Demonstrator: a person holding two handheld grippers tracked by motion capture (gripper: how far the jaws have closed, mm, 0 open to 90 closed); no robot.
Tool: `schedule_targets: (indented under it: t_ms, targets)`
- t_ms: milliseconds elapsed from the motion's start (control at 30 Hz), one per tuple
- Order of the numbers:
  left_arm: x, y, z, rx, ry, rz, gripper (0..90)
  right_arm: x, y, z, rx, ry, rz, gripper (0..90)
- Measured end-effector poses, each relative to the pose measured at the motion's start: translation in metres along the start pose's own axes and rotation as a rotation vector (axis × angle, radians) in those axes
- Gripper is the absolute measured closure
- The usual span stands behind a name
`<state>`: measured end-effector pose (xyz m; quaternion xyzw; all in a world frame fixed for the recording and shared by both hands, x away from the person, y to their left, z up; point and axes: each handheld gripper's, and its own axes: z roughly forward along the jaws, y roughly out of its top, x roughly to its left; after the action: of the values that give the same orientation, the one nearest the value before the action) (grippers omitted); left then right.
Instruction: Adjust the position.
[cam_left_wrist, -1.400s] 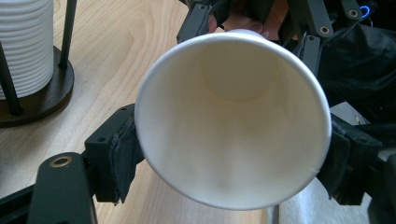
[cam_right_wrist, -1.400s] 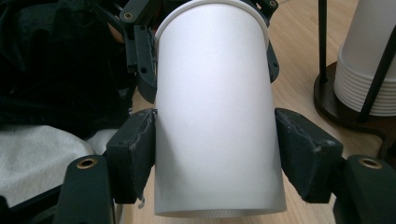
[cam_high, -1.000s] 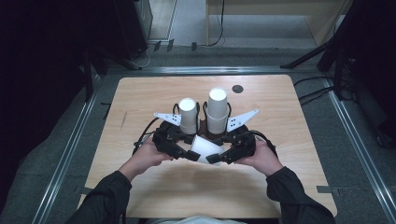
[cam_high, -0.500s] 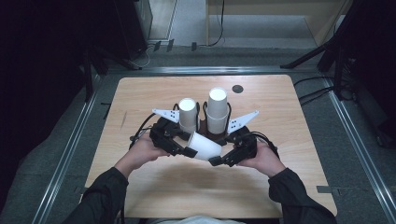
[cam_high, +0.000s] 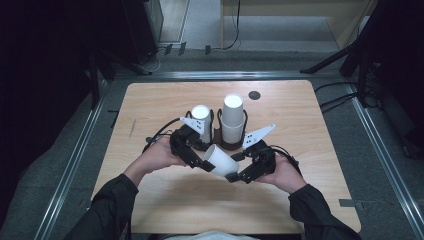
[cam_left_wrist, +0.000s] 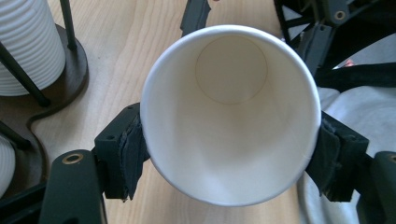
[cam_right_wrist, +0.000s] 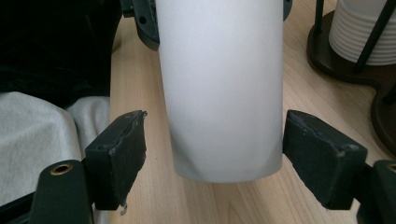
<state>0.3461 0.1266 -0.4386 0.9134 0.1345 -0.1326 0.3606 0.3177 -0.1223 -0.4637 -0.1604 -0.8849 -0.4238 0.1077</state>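
Right claw (cam_high: 234, 176) has just been opening, pads standing clear either side of the cup (cam_high: 220, 159), whose closed base points its way. Left claw (cam_high: 201, 163) pinches the cup at the rim, long axis lying level between the hands above the surface (cam_high: 165, 200). Beyond, two cup stacks (cam_high: 233, 117) on their rack, close behind

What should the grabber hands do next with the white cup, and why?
Probably draw the right gripper back. Its jaws have just been opening and stand clear of the paper cup, whose base sits between them untouched. The left gripper pinches the rim end, so it alone can carry the cup toward the stacks in the cup holder.
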Motion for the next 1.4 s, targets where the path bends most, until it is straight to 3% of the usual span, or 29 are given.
schedule_targets:
  t_ms: [167, 600, 933, 1267, 1400]
  targets:
    - [0.004, 0.002, 0.004, 0.019, -0.008, -0.008, 23.9, 0.000, -0.003, 0.002, 0.017, -0.011, 0.004, 22.3]
    - [0.003, 0.007, 0.014, 0.120, 0.012, 0.033, 23.9, -0.003, -0.006, 0.014, 0.068, -0.023, 0.006, 22.3]
    - [0.003, 0.010, 0.025, 0.185, -0.020, 0.035, 23.8, -0.004, -0.007, 0.025, 0.099, -0.018, 0.004, 23.4]
    - [0.002, 0.008, 0.029, 0.206, -0.029, 0.045, 23.0, -0.003, -0.006, 0.035, 0.127, 0.014, 0.010, 32.9]
    - [0.002, 0.007, 0.028, 0.174, -0.027, 0.054, 20.9, -0.001, -0.005, 0.034, 0.125, 0.007, 0.012, 32.6]
